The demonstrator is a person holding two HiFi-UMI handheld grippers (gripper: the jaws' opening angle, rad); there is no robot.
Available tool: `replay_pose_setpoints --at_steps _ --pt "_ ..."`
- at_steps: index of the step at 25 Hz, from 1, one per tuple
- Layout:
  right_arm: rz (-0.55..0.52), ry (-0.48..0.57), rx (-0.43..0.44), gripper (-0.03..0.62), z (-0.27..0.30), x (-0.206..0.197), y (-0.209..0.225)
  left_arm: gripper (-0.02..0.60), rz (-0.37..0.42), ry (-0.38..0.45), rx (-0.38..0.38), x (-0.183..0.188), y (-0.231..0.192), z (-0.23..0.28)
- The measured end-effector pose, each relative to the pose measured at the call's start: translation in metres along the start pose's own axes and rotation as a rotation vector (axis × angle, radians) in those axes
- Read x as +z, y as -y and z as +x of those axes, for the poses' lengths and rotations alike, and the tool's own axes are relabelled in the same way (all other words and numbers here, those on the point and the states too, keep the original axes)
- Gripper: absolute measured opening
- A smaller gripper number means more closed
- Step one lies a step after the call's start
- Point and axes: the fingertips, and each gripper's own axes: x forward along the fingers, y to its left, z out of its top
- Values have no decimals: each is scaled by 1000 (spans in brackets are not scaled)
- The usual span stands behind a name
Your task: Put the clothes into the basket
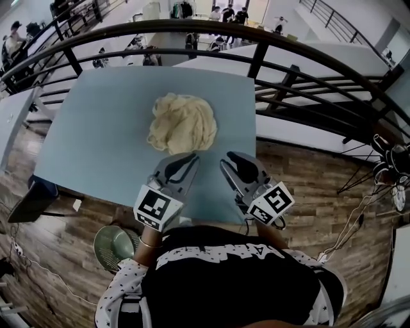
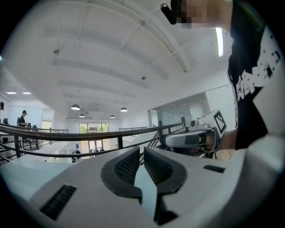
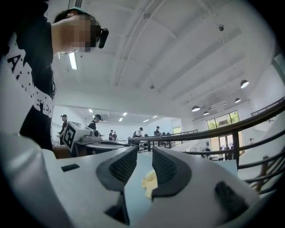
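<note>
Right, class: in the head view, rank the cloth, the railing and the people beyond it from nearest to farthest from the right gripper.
1. The cloth, just ahead and left of the right gripper, on the table.
2. The railing, past the table's far edge.
3. The people, well beyond the railing, at the top.

Blue table point(image 1: 96, 128) on wood floor point(image 1: 307, 179) beside black railing point(image 1: 192, 27).

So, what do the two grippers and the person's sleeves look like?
Both the left gripper and right gripper are light grey, with curved jaws lined by black ribbed pads. Each carries a white cube with black square markers. The sleeves are white with dark dots; a thin bracelet is on the left wrist.
</note>
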Motion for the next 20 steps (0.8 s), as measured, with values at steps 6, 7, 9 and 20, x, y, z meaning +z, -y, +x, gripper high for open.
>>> replay_pose_setpoints --at_steps 6,7,9,20 --pt "-7 -20 -37 100 27 1 2 17 14 6 -9 2 -33 -6" --pt "-8 -23 -41 101 30 1 3 18 13 7 -9 3 -38 -6" --pt "-8 -29 -50 106 37 0 8 18 11 5 -12 2 -46 -4" --pt "-28 -76 -117 143 64 -11 27 127 0 -12 -45 -16 -87 6"
